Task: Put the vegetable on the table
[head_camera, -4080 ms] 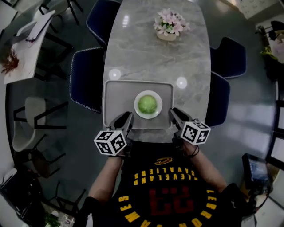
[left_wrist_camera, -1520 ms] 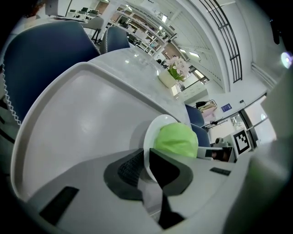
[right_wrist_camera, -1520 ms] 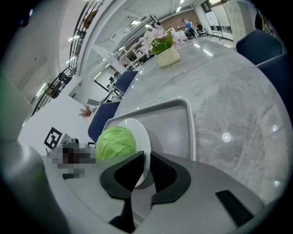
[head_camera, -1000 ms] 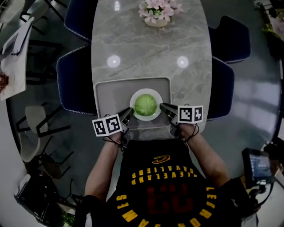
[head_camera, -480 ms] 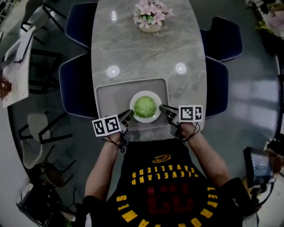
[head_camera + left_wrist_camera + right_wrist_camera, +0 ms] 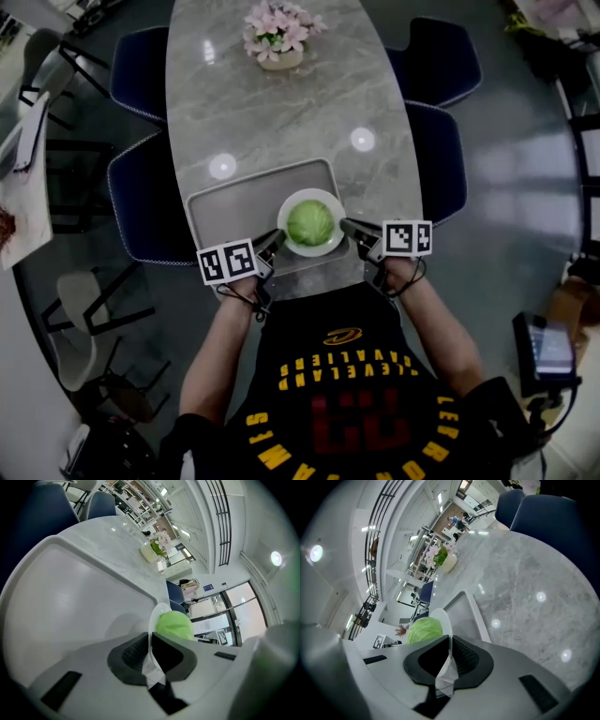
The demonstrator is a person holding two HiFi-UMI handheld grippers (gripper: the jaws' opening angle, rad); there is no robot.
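Note:
A green cabbage sits on a round white plate over the right front part of a grey tray. My left gripper is shut on the plate's left rim. My right gripper is shut on its right rim. In the left gripper view the jaws pinch the thin plate edge, with the cabbage just beyond. In the right gripper view the right gripper clamps the plate rim beside the cabbage. Whether the plate rests on the tray or hangs above it I cannot tell.
The tray lies at the near end of a long grey marble table. A pot of pink flowers stands at the far end. Dark blue chairs flank both sides. The person's torso is close to the table's near edge.
Four seconds ago both grippers stood open at the tray's front edge; now each is shut on the plate's rim. Over the last second only the head view has swung.

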